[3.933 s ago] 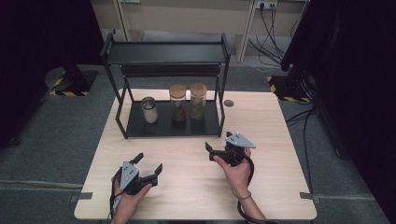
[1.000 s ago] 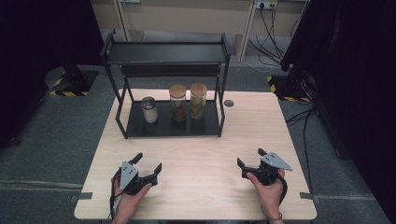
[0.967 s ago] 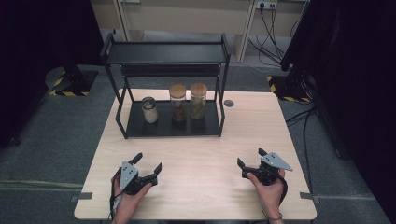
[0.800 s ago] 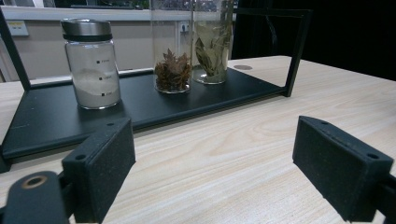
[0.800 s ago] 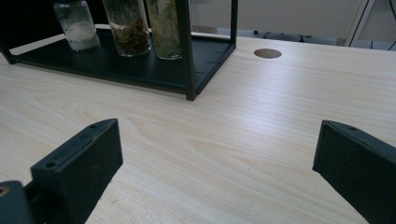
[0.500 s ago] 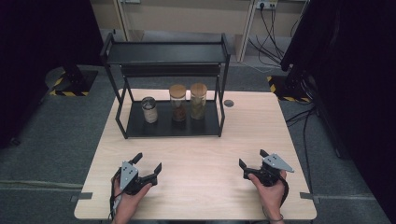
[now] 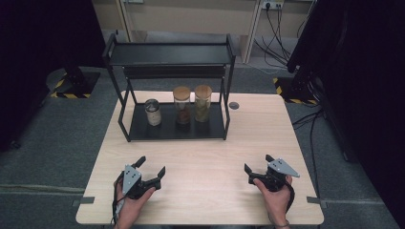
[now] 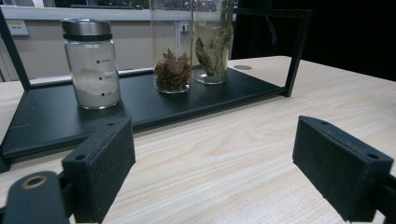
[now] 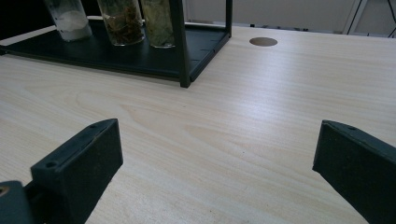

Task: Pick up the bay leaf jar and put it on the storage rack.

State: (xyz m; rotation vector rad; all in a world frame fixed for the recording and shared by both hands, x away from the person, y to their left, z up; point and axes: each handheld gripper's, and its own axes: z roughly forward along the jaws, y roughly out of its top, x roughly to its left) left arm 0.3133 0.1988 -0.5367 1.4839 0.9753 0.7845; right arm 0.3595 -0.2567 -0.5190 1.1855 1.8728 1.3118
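Observation:
A black two-tier rack [image 7: 143, 135] stands at the back of the wooden table. On its lower shelf stand three jars: a short one with white powder and a metal lid [image 7: 153, 112] [image 8: 92, 65], a tall cork-lidded one with brown dried pieces [image 7: 182, 105] [image 8: 172, 70], and a tall cork-lidded one with green leaves [image 7: 202, 103] [image 8: 211, 46]. My left gripper [image 7: 151, 167] [image 8: 212, 168] rests open near the table's front left, facing the rack. My right gripper [image 7: 258, 163] [image 9: 215, 163] rests open at the front right. Nothing lies between either pair of jaws.
A round cable hole [image 7: 233, 105] [image 9: 263, 41] sits in the table right of the rack. The rack's top shelf [image 7: 167, 53] is bare. Dark curtains flank the table, with cables on the floor behind.
My right gripper has drawn back from the table's middle to the front right and settled there. The left gripper has not moved.

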